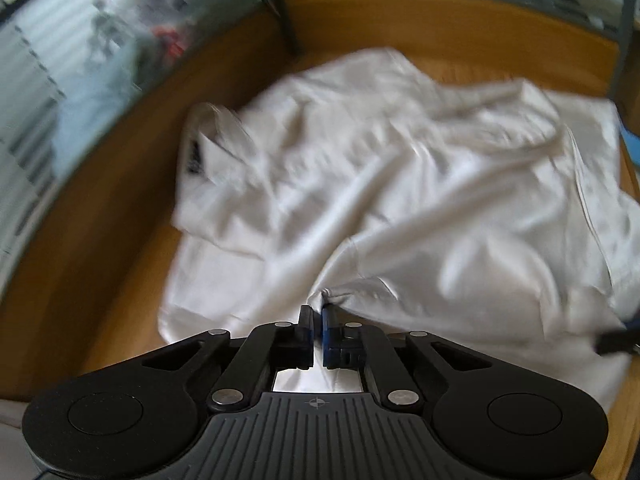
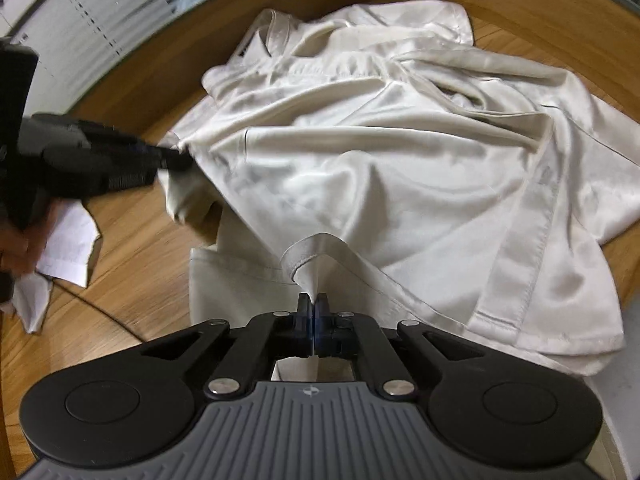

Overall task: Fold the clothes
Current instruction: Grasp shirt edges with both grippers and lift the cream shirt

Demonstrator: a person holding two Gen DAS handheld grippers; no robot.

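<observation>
Between both clamped claws, left gripper (image 1: pixel 318 312) and right gripper (image 2: pixel 312 300), crumpled white satin shirt (image 2: pixel 400 168) hem pinched; next, lift and spread.

shirt (image 2: pixel 400 168): off-white cloth with a soft satin sheen, smooth, creased all over; stitched hems along the edges.
tabletop (image 2: pixel 132 248): wood with a warm orange-brown grain, smooth, faintly glossy.
right tongs (image 2: pixel 312 300): matt black plastic arms, blue pads, bright metal rivet heads; ribbed grey plastic base at the bottom of the frame.
left tongs (image 1: pixel 316 312): same matt black plastic, blue pads, shiny metal rivets.
white sheet (image 2: pixel 68 240): lower left of the right wrist view, thin, matt, crumpled; paper or cloth, unclear.
</observation>
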